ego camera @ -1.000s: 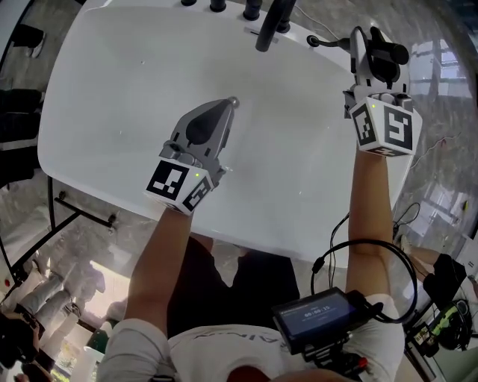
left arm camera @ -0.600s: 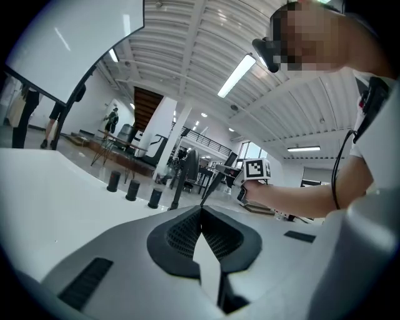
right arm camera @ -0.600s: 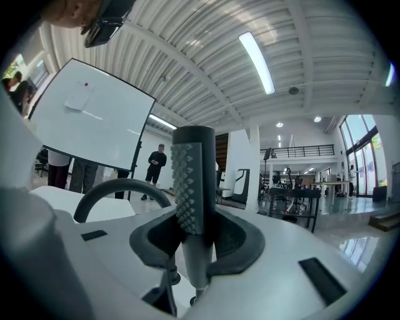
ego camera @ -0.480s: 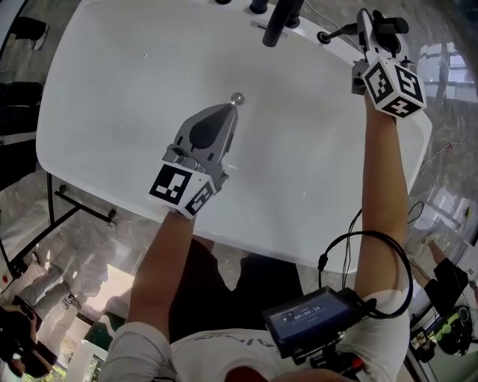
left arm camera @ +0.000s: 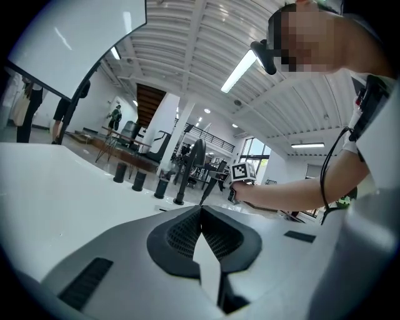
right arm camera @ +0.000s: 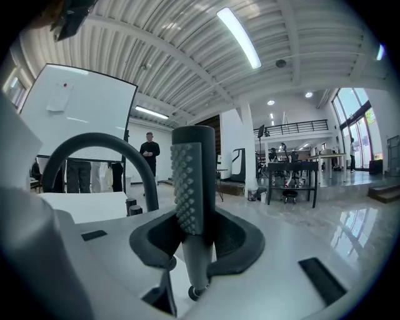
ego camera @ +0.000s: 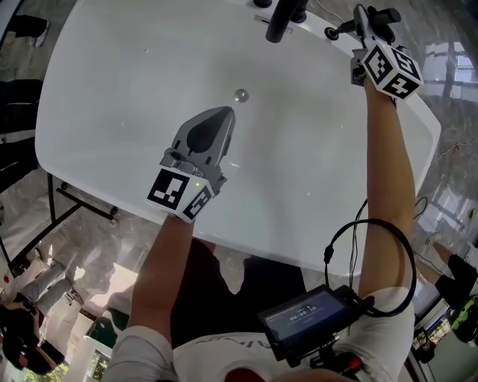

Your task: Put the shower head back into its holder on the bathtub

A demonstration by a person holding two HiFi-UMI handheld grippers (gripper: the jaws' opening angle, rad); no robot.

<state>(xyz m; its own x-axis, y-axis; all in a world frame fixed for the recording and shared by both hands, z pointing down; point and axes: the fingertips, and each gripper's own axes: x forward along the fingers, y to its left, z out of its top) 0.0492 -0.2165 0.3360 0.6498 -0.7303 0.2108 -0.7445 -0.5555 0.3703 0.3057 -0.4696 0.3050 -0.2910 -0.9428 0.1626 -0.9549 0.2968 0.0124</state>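
One shower head (right arm camera: 189,181) is being clamped in the right gripper (ego camera: 361,22) beside the faucet (ego camera: 278,22) for reseating, the left gripper (ego camera: 222,115) being held closed and empty.

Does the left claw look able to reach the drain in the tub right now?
Probably yes. The left claw, shut and empty, is over the bare floor of the bathtub, pointing toward the drain just ahead of its tips, with nothing between them.

White bathtub (ego camera: 299,164), dark grey shower head (right arm camera: 187,181)
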